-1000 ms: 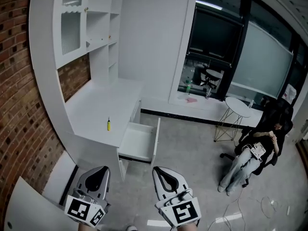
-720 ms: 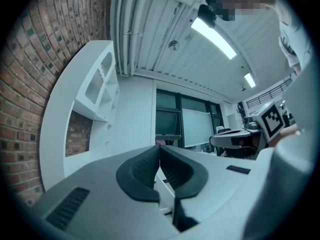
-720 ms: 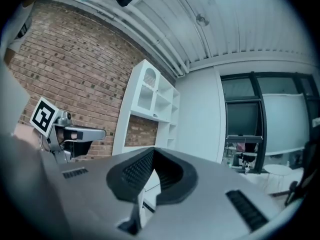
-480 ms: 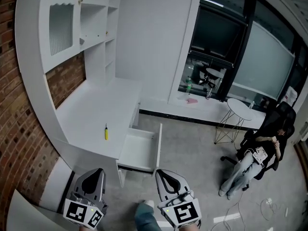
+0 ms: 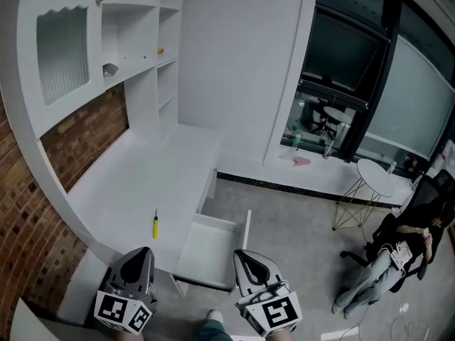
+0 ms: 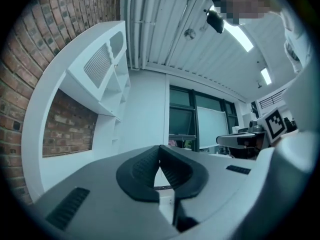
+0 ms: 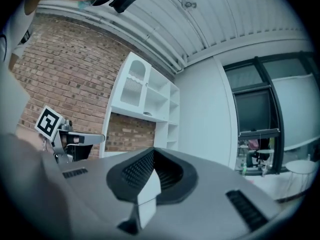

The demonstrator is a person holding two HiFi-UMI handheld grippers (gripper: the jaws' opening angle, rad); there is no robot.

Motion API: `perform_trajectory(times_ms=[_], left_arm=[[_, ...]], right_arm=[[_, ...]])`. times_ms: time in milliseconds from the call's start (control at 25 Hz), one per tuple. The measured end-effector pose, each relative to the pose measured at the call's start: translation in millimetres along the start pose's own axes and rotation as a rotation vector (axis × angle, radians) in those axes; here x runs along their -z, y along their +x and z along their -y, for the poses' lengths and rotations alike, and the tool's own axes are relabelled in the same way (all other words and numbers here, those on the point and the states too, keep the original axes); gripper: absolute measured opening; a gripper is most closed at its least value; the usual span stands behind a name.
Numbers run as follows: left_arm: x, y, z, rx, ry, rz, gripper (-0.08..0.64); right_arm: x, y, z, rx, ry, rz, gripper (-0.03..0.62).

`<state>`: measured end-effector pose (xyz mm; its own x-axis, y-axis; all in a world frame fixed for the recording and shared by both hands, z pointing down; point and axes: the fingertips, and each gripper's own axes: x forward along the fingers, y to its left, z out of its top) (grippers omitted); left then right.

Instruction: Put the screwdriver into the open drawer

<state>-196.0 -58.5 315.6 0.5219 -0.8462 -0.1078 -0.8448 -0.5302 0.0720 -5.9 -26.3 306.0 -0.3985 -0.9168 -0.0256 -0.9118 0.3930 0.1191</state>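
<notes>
A small yellow-handled screwdriver [image 5: 155, 226] lies on the white desk [image 5: 135, 190], near its front edge. Right of it an open white drawer [image 5: 206, 250] stands pulled out of the desk, with nothing showing inside. My left gripper [image 5: 138, 256] hangs low at the bottom left, just short of the desk's edge, its jaws shut and empty. My right gripper [image 5: 245, 256] sits at the bottom centre, at the drawer's near right corner, jaws also shut with nothing between them. In both gripper views the jaws point level across the room; neither the screwdriver nor the drawer shows there.
White shelving [image 5: 106, 41] rises over the desk against a brick wall [image 5: 78, 130]. A person sits in a chair [image 5: 398, 254] at the far right beside a small round table [image 5: 373, 176]. Dark windows [image 5: 348, 55] fill the back. Grey floor [image 5: 291, 226] lies right of the drawer.
Both grippers have moved forward together toward the desk. The desk, screwdriver and drawer now sit lower and closer in the head view. Both stay shut.
</notes>
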Motion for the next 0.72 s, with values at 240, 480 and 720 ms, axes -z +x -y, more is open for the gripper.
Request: perform_trajectory(times_ms=[240,480,720], left_arm=[[13,88,-23,-0.068,0.003,-0.032,0.101],[39,125,-50,-0.134,-0.013,-0.094,0.212],[87,142,-81,-0.169,-0.028,-0.216,0.190]], right_arm=[[12,68,68,-0.058,0.017,-0.012,0.011],[37,111,107,-0.080,0.009,-0.050,0.011],[68,139,122,-0.053,0.101,-0.098,0.011]])
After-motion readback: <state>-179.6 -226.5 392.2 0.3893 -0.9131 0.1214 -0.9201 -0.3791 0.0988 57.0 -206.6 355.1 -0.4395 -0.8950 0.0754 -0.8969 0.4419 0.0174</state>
